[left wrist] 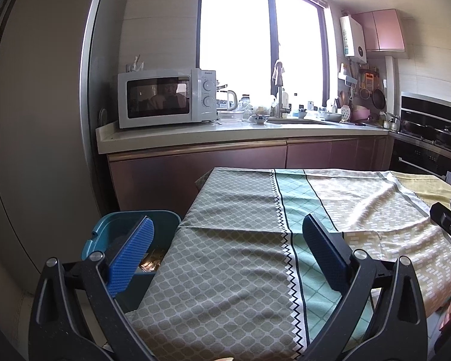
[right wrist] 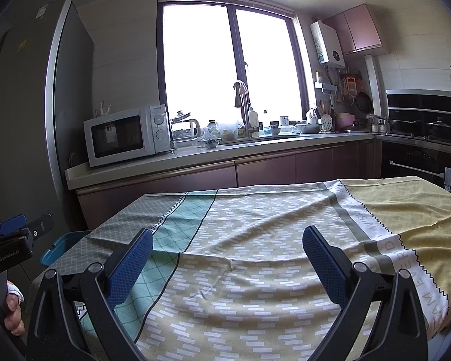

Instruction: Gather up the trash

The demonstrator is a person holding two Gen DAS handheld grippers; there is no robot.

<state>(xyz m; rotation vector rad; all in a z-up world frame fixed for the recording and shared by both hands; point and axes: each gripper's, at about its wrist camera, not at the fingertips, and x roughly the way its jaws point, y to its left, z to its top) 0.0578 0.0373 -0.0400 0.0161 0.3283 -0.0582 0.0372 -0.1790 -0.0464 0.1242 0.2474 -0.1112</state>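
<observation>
Trash (left wrist: 151, 261), crumpled and brownish with a shiny patch, lies inside a teal bin (left wrist: 105, 231) that stands on the floor against the left edge of the cloth-covered counter (left wrist: 240, 270). In the left wrist view the left gripper (left wrist: 225, 240) hangs above that edge with its jaws wide apart and holding nothing; the trash shows just beside its left blue pad, lower down in the bin. The right gripper (right wrist: 228, 252) hovers over the middle of the patterned tablecloth (right wrist: 255, 270), jaws also spread wide and holding nothing; from there only the bin's rim (right wrist: 57, 251) shows, well to the left. A pale band on the cloth carries printed capital letters, too bent to read in full. The left gripper's body reads "GenRobot.AI". Farther back, on the kitchen worktop, stands a white microwave (left wrist: 165, 97) whose small brand mark is too small to read, then a sink under a bright window
</observation>
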